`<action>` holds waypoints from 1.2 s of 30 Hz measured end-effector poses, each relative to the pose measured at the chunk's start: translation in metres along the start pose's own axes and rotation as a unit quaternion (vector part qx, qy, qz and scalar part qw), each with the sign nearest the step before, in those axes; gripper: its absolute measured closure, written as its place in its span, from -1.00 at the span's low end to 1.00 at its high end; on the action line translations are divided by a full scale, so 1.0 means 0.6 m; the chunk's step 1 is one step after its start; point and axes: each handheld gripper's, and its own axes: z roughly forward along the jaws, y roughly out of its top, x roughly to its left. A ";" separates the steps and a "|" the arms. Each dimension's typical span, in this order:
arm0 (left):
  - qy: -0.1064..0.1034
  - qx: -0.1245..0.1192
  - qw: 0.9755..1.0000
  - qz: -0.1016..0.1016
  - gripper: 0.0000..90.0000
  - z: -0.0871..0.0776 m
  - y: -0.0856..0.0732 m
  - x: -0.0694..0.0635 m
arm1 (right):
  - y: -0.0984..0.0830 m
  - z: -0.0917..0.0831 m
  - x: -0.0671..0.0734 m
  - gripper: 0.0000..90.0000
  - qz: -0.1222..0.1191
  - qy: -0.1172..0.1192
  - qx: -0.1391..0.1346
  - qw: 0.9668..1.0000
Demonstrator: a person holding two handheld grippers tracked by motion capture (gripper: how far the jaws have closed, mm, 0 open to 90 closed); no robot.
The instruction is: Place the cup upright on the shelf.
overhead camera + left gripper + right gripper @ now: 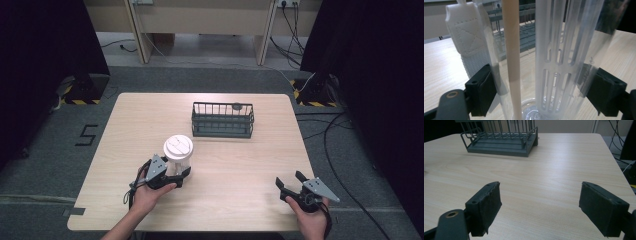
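A clear plastic bottle point(178, 154) with a white lid stands upright on the left half of the light wooden table point(240, 170). My left gripper point(179, 175) is shut on the bottle's lower part, one pad pressed against each side. Close up in the left gripper view, the bottle point(559, 50) shows a cream straw point(512, 62), a slotted white inner tube and a white fabric strap point(466, 32), with my left gripper point(541, 92) around it. My right gripper point(289, 178) rests open near the front right edge, and nothing sits between its jaws point(540, 210).
A dark grey wire rack point(222, 120) stands at the middle back of the table, also seen as the rack point(501, 137) ahead of the right gripper. Cables and black stands lie on the floor to the right.
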 end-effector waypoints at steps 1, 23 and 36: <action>0.000 0.000 1.000 0.000 -0.61 0.000 0.000 0.000 | 0.000 0.000 0.000 -0.60 0.000 0.000 0.000 1.000; 0.004 -0.018 1.000 0.007 -0.60 0.013 0.042 0.002 | 0.000 0.000 -0.001 -0.59 0.004 0.001 0.000 1.000; 0.001 -0.029 1.000 0.007 -0.60 0.030 0.067 0.001 | 0.000 0.000 -0.002 -0.59 0.009 0.003 0.000 1.000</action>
